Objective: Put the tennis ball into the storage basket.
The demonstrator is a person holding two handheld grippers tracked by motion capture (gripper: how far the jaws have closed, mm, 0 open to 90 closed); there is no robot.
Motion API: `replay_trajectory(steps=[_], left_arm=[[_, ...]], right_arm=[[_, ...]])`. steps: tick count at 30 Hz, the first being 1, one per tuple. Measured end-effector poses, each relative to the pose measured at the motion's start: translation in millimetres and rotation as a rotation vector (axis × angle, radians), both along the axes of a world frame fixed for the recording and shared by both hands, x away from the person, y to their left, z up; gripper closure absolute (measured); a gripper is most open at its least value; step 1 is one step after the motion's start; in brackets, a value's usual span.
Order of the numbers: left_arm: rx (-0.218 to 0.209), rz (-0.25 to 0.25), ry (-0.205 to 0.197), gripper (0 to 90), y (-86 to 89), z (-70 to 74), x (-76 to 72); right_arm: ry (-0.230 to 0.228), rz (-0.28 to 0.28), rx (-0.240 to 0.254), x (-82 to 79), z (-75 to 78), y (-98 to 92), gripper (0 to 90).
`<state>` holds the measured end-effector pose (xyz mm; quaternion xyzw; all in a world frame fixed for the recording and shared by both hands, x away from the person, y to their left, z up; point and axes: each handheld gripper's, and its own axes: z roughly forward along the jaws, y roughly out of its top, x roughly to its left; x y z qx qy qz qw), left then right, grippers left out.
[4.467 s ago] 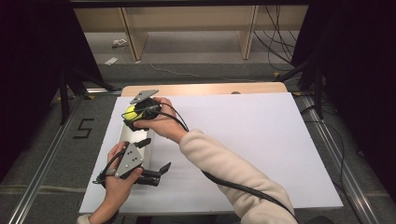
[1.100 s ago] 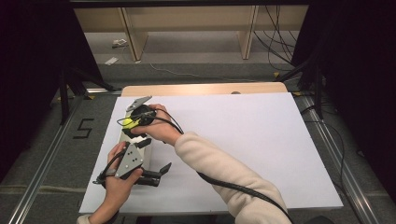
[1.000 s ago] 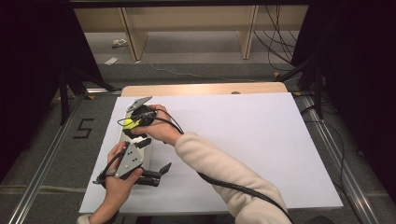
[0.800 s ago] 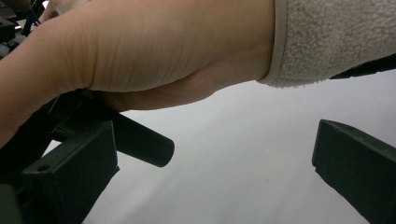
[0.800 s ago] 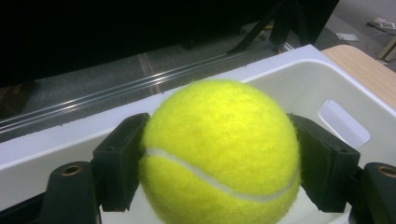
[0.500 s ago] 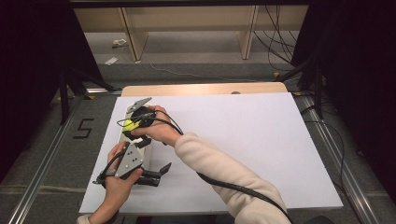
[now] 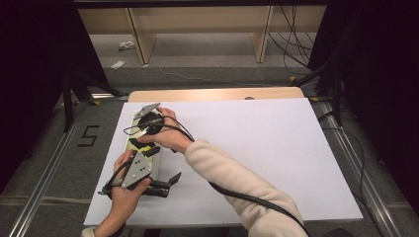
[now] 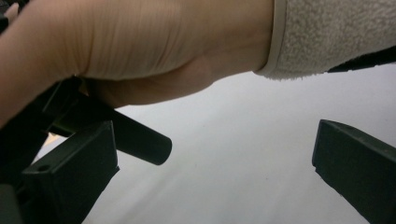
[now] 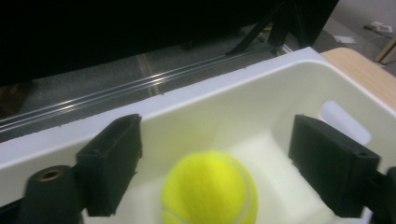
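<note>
the right gripper view looks down into a cream plastic bin [image 9: 261,107] where a yellow tennis ball [image 9: 210,189] lies on the floor of the bin, between the right gripper's [image 9: 217,168] jaws, which stand released, wide of the ball on both sides. in the high view the ball is just a sliver of yellow [image 7: 134,143] under the right hand [image 7: 165,133], with the bin [image 7: 157,163] at about 9 o'clock on the white surface [image 7: 276,148]. the left gripper [image 7: 170,180] lies at 7 o'clock, just beside the bin; the left gripper view shows its jaws released, spread over bare white, with the right wrist and fleece sleeve [image 8: 336,32] above. beyond the surface: grey floor, wooden shelf legs, loose cables.
</note>
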<state>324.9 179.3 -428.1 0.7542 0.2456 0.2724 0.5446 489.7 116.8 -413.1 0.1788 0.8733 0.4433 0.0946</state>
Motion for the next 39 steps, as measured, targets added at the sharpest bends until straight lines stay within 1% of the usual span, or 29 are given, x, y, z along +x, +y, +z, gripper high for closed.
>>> replay_trajectory(steps=[2, 5, 13, 18, 24, 29, 33, 35, 38, 39], left_arm=[[-0.001, 0.0, 0.001, 0.0, 0.0, -0.1, 0.1], [0.0, 0.0, 0.001, 0.0, -0.3, -0.2, 0.1], [-0.001, 0.0, 0.004, 0.0, -0.6, -0.7, 0.2], [0.005, -0.005, 0.005, 0.0, -1.0, -0.8, 0.4], [0.001, -0.003, 0.004, 0.0, -0.7, -0.8, 0.2], [0.001, -0.002, 0.005, 0.0, -0.4, -1.0, 0.5], [0.001, -0.001, 0.004, 0.0, -0.5, -1.0, 0.6], [-0.001, 0.0, 0.004, 0.0, -0.2, -1.0, 0.6], [0.0, 0.001, 0.005, 0.0, 0.1, -1.0, 0.7], [0.001, 0.001, 0.006, 0.0, 0.2, -1.1, 0.7]], right_arm=[[-0.001, 0.0, -0.001, 0.2, 1.9, -0.9, 15.9], [-0.015, -0.013, 0.009, 0.6, 4.5, -2.9, 15.8], [-0.013, -0.032, 0.031, 1.2, 7.6, -12.2, 15.6], [-0.019, -0.037, 0.037, 1.9, 9.9, -18.2, 15.7], [-0.023, -0.045, 0.039, 1.1, 13.3, -26.9, 15.7], [-0.03, -0.056, 0.044, 1.9, 15.8, -40.2, 15.7], [-0.026, -0.08, 0.05, 4.3, 17.5, -51.0, 15.9], [-0.032, -0.083, 0.048, 5.4, 17.9, -55.6, 15.8], [-0.031, -0.091, 0.054, 5.7, 18.5, -59.7, 15.9], [-0.03, -0.098, 0.056, 5.9, 18.9, -63.6, 15.9]])
